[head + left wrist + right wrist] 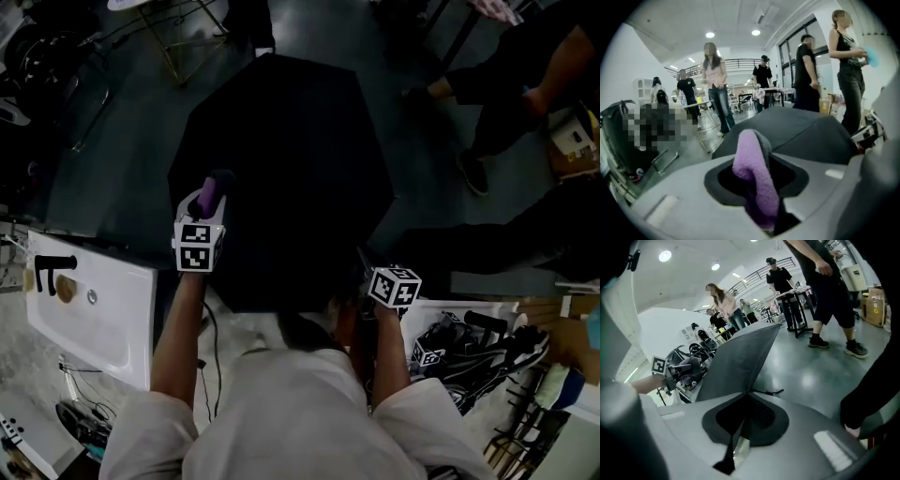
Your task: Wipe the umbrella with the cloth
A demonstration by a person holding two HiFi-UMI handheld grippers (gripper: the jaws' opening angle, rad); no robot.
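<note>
An open black umbrella [281, 159] rests on the dark floor in front of me, canopy up. My left gripper [208, 199] hovers over its near left side, shut on a purple cloth [210, 195]. In the left gripper view the folded cloth [754, 173] sticks up between the jaws of the left gripper [757, 157], with the canopy [806, 131] just beyond. My right gripper [367, 267] is at the canopy's near right rim. In the right gripper view that gripper [747, 401] is shut on the umbrella's edge, and a canopy panel [740, 362] rises from it.
A white basin [94, 309] lies at the near left. A crate of black gear [478, 347] stands at the near right. A person's legs [506, 84] are at the far right, and chair legs [178, 37] at the far left. Several people [715, 84] stand around.
</note>
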